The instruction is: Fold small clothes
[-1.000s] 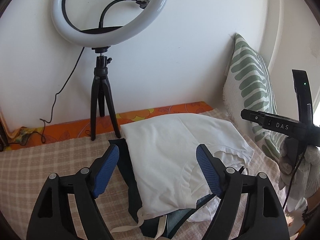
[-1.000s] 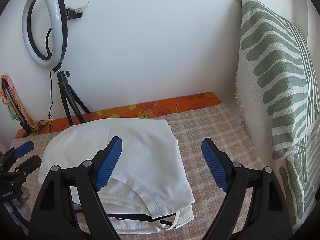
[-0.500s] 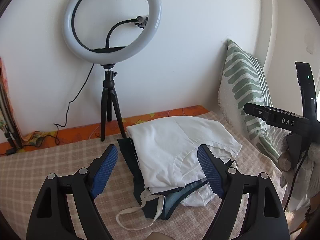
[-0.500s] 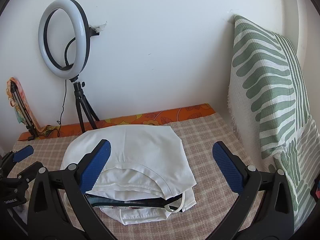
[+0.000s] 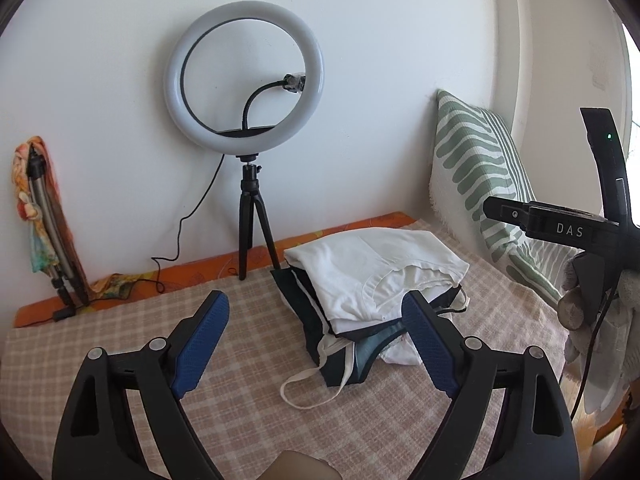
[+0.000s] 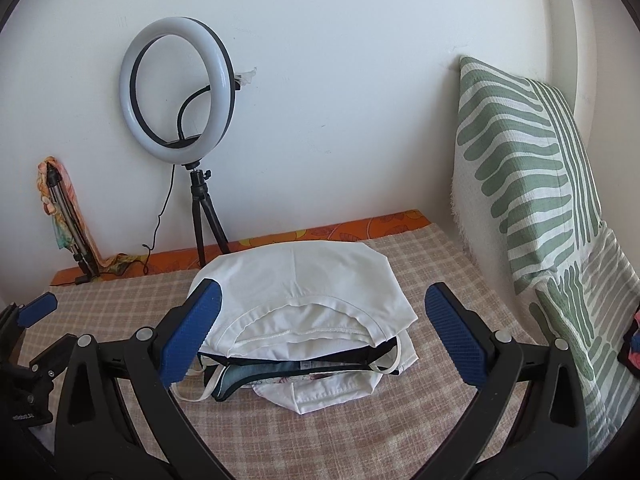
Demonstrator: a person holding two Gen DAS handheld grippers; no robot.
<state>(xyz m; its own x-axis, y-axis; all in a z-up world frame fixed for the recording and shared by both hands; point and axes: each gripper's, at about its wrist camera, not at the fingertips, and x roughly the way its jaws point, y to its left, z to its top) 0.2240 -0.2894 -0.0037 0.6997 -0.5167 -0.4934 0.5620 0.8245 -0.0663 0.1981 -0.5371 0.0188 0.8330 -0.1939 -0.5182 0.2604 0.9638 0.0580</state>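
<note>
Now both claws stand back from the stack of folded clothes (image 6: 304,312), which a second ago filled most of each wrist view and at this moment sits smaller and farther off, whole in both views. Left claw (image 5: 316,344): jaws spread wide, nothing between the blue pads (image 5: 200,344). Right claw (image 6: 324,332): jaws likewise spread and empty, framing the stack without touching it.

The stack lies on the checked bedspread (image 6: 360,432), near its middle, in front of the ring light (image 5: 244,76) on its tripod (image 5: 252,232) and well apart from the green-striped pillow (image 6: 528,184) that leans on the wall at the right. Uppermost is a white shirt (image 5: 372,268), folded flat with its neckline toward the claws; beneath it show a dark garment (image 5: 304,312), a blue-grey layer and further white cloth. A white strap (image 5: 308,384) trails loose from the front of the stack onto the bedspread.

The retreat with both claws empty suggests that the top garment has been released and its fold is finished. By judgement the task is far along or complete; the trailing strap and the slightly uneven lower edges are the only untidy points. Whether any further garment waits to be folded cannot be told.
</note>
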